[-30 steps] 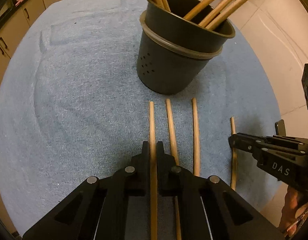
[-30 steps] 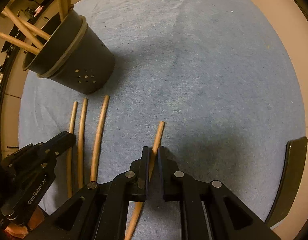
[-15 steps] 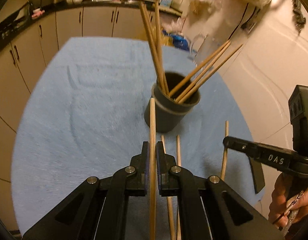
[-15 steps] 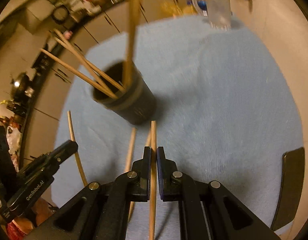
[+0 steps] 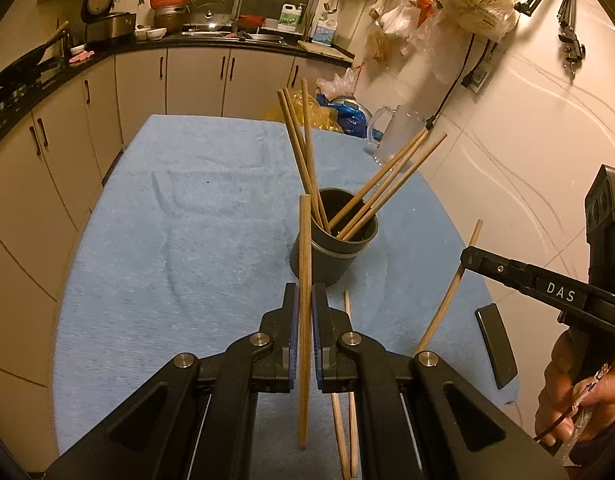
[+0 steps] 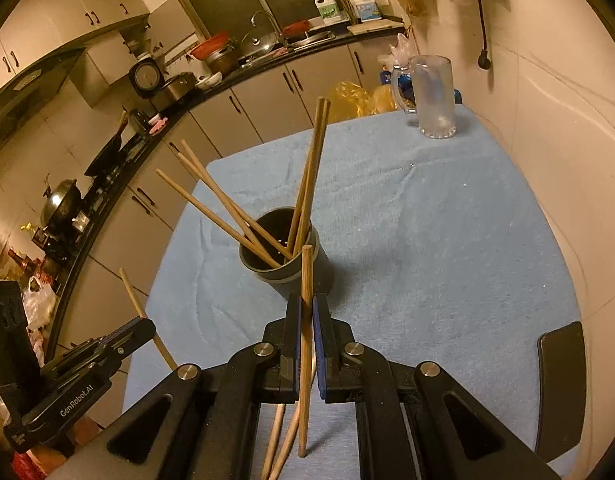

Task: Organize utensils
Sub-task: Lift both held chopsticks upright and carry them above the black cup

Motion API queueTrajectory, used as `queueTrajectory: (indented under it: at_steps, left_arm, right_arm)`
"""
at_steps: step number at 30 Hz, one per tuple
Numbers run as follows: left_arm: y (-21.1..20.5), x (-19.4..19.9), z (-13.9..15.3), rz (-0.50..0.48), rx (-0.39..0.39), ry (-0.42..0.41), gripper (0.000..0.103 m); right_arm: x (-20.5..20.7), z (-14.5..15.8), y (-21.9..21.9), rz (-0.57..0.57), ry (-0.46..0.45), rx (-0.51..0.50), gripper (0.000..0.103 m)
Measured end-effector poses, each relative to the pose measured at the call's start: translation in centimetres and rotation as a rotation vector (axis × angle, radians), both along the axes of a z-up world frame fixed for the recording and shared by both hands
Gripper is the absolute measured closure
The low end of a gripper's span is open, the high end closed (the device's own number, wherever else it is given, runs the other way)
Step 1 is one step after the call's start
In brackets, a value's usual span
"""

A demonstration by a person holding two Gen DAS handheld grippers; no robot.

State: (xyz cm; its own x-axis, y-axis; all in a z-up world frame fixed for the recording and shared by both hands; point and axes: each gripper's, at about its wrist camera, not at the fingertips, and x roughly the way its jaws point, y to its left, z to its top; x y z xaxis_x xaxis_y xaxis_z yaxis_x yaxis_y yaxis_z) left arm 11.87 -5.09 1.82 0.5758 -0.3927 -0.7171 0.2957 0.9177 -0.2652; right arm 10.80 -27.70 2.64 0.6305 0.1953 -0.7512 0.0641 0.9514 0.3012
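Chopsticks are what I hold on both sides: my left hand-held gripper (image 5: 304,312) is clenched on one wooden chopstick (image 5: 304,264), lifted clear of the blue cloth (image 5: 167,240) on the desk. My right hand-held gripper (image 6: 306,320) grips a second chopstick (image 6: 306,280) likewise. Just ahead of both stands the dark holder cup (image 5: 327,256), with several chopsticks leaning out of it. Two loose chopsticks (image 5: 347,420) lie on the cloth beneath my left jaws.
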Motion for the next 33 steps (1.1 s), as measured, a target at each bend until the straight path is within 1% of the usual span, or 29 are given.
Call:
queueTrajectory:
  at_steps: [16, 33]
  left_arm:
    - [0.8, -0.3, 0.8, 0.029, -0.015, -0.018, 0.097]
    - [1.2, -0.2, 1.4, 0.039, -0.032, -0.028, 0.097]
  right_arm:
    - [0.1, 1.2, 0.6, 0.010, -0.025, -0.002, 0.097]
    - [0.3, 3.3, 0.1, 0.006, -0.053, 0.023, 0.097]
